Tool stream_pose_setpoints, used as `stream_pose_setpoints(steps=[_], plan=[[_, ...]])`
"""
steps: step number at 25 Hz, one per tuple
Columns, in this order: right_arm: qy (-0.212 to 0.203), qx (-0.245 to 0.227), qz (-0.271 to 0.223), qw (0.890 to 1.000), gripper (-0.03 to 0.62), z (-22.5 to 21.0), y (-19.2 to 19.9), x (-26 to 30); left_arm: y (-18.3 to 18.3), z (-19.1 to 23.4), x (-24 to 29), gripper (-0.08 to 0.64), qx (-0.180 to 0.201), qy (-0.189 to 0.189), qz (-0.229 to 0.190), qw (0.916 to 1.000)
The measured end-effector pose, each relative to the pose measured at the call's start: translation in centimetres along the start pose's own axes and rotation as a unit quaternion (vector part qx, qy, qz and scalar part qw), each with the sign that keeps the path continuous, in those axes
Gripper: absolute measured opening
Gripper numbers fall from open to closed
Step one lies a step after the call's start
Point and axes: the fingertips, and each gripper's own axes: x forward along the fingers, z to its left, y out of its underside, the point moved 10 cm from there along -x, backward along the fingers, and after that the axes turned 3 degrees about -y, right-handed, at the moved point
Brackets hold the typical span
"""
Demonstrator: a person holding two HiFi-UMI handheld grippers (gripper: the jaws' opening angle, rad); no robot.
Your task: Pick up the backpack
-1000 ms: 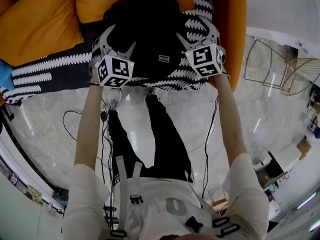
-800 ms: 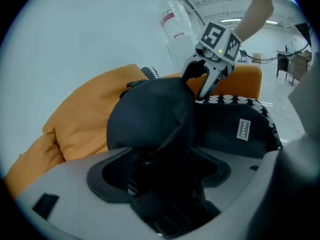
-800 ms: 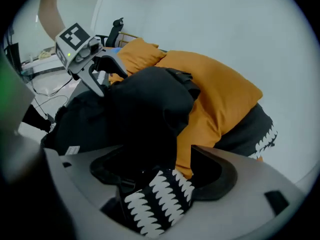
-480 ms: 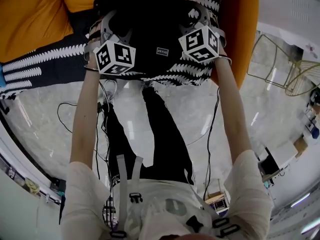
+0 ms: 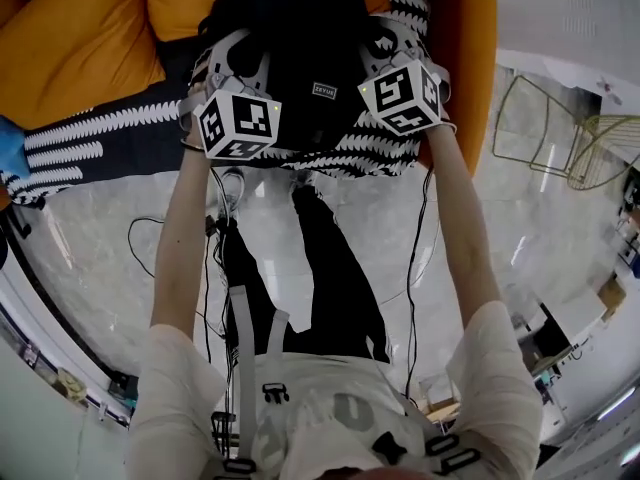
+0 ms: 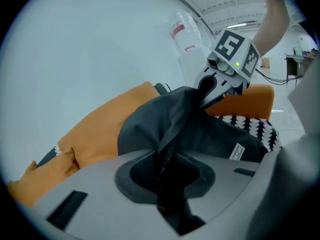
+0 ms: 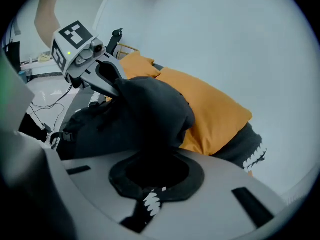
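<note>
Both jaws just closed, seemingly pinching the backpack [image 5: 300, 43].

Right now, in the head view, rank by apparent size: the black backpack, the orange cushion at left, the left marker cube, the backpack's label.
1. The backpack and the orange cushion: too close, both partly hidden.
2. left marker cube
3. label

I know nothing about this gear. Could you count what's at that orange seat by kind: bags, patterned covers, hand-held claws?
Black fabric backpack: 1
Black throw with white leaf pattern: 1
Grey hand-held two-jaw grippers: 2, the left gripper and right gripper; their jaws have just been closing, with backpack fabric between them
Total: 4
</note>
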Motion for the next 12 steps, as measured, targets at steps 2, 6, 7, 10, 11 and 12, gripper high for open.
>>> stream_pose_setpoints(steps=[2, 6, 7, 10, 11, 12], plan=[[0.01, -0.001, -0.007, 1.0, 0.028, -0.8, -2.3, -2.2, -2.0, 1.5, -1.9, 0.075, -0.011, -0.004, -0.01, 0.9999], [0.047, 0.007, -0.032, 0.998, 0.021, -2.3, -7.7, -7.8, -6.8, 4.8, -7.0, 0.069, -0.038, -0.02, -0.038, 0.9984], [0.062, 0.006, -0.044, 0.997, 0.02, -3.0, -9.4, -9.2, -8.2, 6.0, -8.3, 0.069, -0.047, -0.027, -0.05, 0.9973], [0.108, 0.0, -0.081, 0.991, 0.018, -4.5, -14.8, -14.3, -12.9, 9.7, -13.1, 0.067, -0.072, -0.055, -0.088, 0.992], [0.123, -0.002, -0.092, 0.988, 0.018, -4.9, -16.7, -16.3, -14.6, 10.8, -14.9, 0.067, -0.08, -0.066, -0.101, 0.9895], [0.139, -0.005, -0.103, 0.985, 0.018, -5.2, -18.5, -18.5, -16.4, 11.8, -16.8, 0.067, -0.086, -0.08, -0.114, 0.9865]])
